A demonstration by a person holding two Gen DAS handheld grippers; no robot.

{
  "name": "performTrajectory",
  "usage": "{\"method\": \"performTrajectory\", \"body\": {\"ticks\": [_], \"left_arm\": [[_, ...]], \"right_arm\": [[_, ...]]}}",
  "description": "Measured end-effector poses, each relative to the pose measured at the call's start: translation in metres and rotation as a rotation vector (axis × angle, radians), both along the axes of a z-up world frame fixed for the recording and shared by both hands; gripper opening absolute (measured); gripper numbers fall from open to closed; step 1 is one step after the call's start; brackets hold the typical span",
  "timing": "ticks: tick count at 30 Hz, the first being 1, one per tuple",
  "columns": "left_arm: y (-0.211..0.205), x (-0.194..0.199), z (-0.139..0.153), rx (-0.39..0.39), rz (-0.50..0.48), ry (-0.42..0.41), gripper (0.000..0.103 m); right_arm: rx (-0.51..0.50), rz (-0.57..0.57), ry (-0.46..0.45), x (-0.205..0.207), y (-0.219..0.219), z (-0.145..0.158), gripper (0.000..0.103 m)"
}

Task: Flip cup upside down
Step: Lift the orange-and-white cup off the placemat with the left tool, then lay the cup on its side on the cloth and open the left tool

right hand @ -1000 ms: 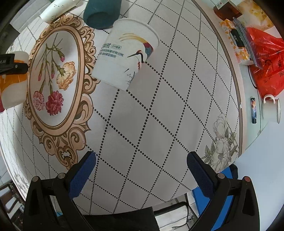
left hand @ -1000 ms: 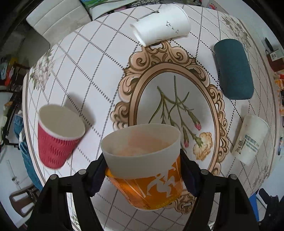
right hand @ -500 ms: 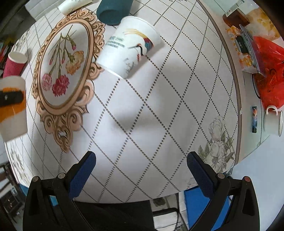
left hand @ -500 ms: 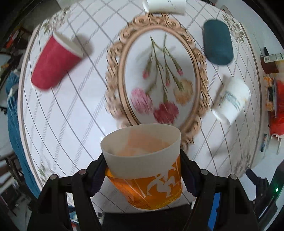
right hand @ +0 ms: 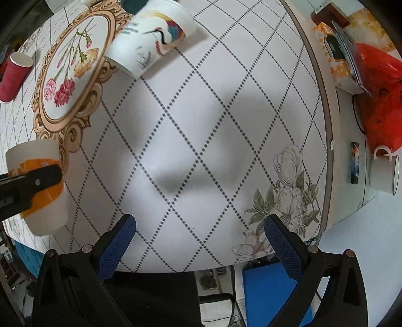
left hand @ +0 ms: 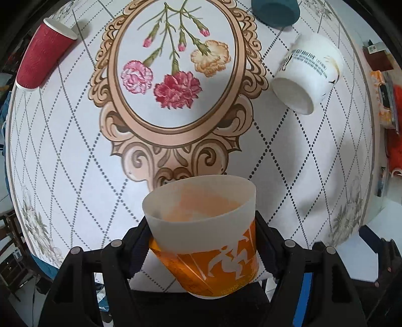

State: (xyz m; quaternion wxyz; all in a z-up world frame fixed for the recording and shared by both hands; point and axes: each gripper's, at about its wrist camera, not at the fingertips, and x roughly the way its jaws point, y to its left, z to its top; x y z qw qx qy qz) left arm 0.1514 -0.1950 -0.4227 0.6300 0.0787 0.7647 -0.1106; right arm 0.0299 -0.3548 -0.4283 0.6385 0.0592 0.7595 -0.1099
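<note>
- White tablecloth (left hand: 75, 156) with a dotted diamond grid fills most of both views, and a big gold oval frame with carnations (left hand: 176, 73) sits top centre of the left wrist view.
- Left gripper (left hand: 203, 241) is at the bottom centre of its own view, both fingers pressed onto the sides of the orange and white paper cup (left hand: 203, 226). So it's pinching the cup, not just touching it.
- That cup shows its open mouth to the camera in the lower middle of the frame. In the right wrist view the same cup (right hand: 37, 191) is at the far left edge with one black finger across its orange band, and it looks like it's off the table, though I can't be fully sure from this angle.
- Right gripper (right hand: 198, 244) is at the bottom of its view, blue pads spread wide apart, nothing between them, just cloth below.
- White cup with a crane print (right hand: 150, 37) is lying on its side, top centre of the right view; it's upper right in the left view.
- Red ribbed cup (left hand: 42, 55) is upper left in the left view, well apart from the held cup.
- Teal cup (left hand: 275, 12) is cut off by the top edge, just beside the gold frame.
- Red plastic bag (right hand: 377, 95) and a white mug (right hand: 384, 173) are off the table at the right edge.
</note>
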Motion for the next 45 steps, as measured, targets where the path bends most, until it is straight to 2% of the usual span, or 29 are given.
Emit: {"method": "performTrajectory", "body": {"ticks": [3, 9, 11, 13, 17, 18, 19, 20, 22, 27, 33, 37, 41, 45], "left_arm": [[-0.009, -0.004, -0.011, 0.014, 0.012, -0.011, 0.072], [-0.019, -0.014, -0.030, 0.017, 0.030, 0.013, 0.074], [-0.008, -0.009, -0.022, 0.026, 0.015, 0.017, 0.074], [-0.015, -0.015, -0.031, 0.025, 0.004, 0.012, 0.074], [-0.014, -0.010, -0.029, 0.009, 0.019, 0.010, 0.075], [-0.014, -0.010, -0.029, 0.004, 0.025, 0.011, 0.077], [-0.013, -0.009, -0.028, -0.003, 0.032, 0.011, 0.085], [-0.012, -0.006, -0.026, -0.008, 0.035, 0.008, 0.090], [-0.010, -0.005, -0.024, -0.011, 0.038, -0.003, 0.090], [-0.001, 0.000, -0.005, -0.035, 0.077, -0.036, 0.091], [0.026, 0.003, 0.039, -0.056, 0.154, -0.132, 0.091], [0.056, -0.003, 0.065, -0.018, 0.204, -0.199, 0.091], [0.093, -0.015, 0.087, 0.011, 0.250, -0.212, 0.091], [0.122, -0.028, 0.089, 0.044, 0.290, -0.208, 0.091]], "right_arm": [[0.000, 0.004, 0.003, -0.019, -0.015, -0.007, 0.103], [-0.003, 0.002, 0.009, -0.028, -0.033, -0.013, 0.103], [-0.001, 0.001, 0.010, -0.030, -0.038, -0.014, 0.103], [-0.001, 0.001, 0.010, -0.028, -0.039, -0.016, 0.103], [-0.002, -0.003, 0.011, -0.008, -0.029, -0.015, 0.103], [-0.003, -0.004, 0.010, -0.007, -0.025, -0.015, 0.103], [-0.003, -0.006, 0.011, -0.002, -0.023, -0.012, 0.103], [-0.003, -0.008, 0.010, -0.002, -0.024, -0.012, 0.103], [-0.003, -0.010, 0.009, 0.003, -0.025, -0.011, 0.103], [0.018, -0.019, -0.010, 0.005, -0.027, -0.003, 0.103], [0.101, -0.026, -0.069, 0.011, -0.020, 0.016, 0.103], [0.182, -0.020, -0.100, 0.016, -0.008, 0.032, 0.103], [0.223, 0.029, -0.118, 0.020, 0.014, 0.045, 0.103], [0.255, 0.080, -0.120, 0.026, 0.039, 0.055, 0.103]]}}
